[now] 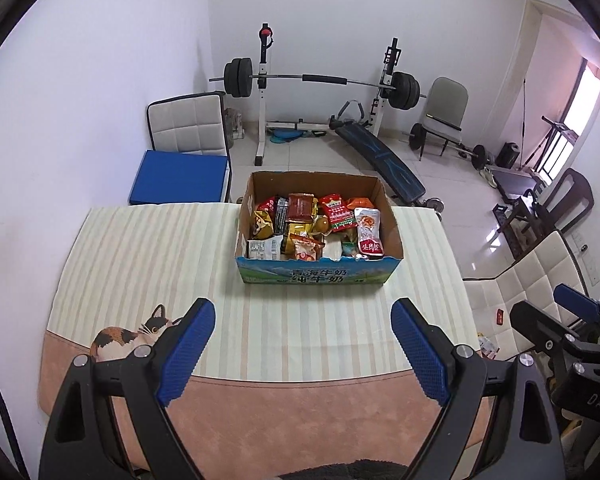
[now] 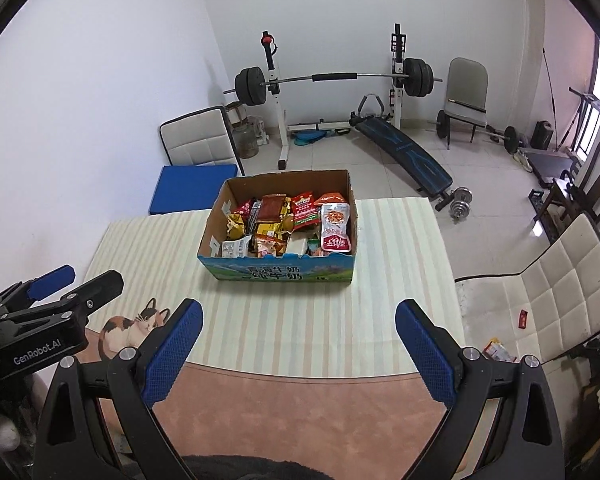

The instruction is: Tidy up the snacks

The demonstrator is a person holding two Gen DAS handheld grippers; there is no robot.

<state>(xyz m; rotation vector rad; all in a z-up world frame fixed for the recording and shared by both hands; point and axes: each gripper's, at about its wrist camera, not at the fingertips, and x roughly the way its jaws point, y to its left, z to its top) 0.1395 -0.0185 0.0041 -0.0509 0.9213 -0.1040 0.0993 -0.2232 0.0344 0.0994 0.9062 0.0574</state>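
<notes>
A cardboard box [image 1: 318,276] [image 2: 284,274] with a blue printed front stands at the far side of the striped table [image 1: 140,264] [image 2: 396,264]. Several snack packets [image 1: 336,212] [image 2: 304,208] fill it, a white and red pouch [image 1: 369,234] [image 2: 335,228] lying at its right. My left gripper [image 1: 303,348] hangs open above the near table edge, well short of the box, with nothing between its blue pads. My right gripper [image 2: 299,348] is open too, empty, and equally far back. Each gripper also shows at the other view's side edge [image 1: 556,312] [image 2: 56,280].
A cat picture [image 1: 128,334] [image 2: 134,326] marks the cloth at the near left. White padded chairs stand right of the table [image 1: 532,280] [image 2: 540,288] and beyond its far left corner [image 1: 188,128], beside a blue cushion [image 1: 180,178]. A barbell rack [image 1: 324,80] and bench [image 1: 384,160] fill the floor behind.
</notes>
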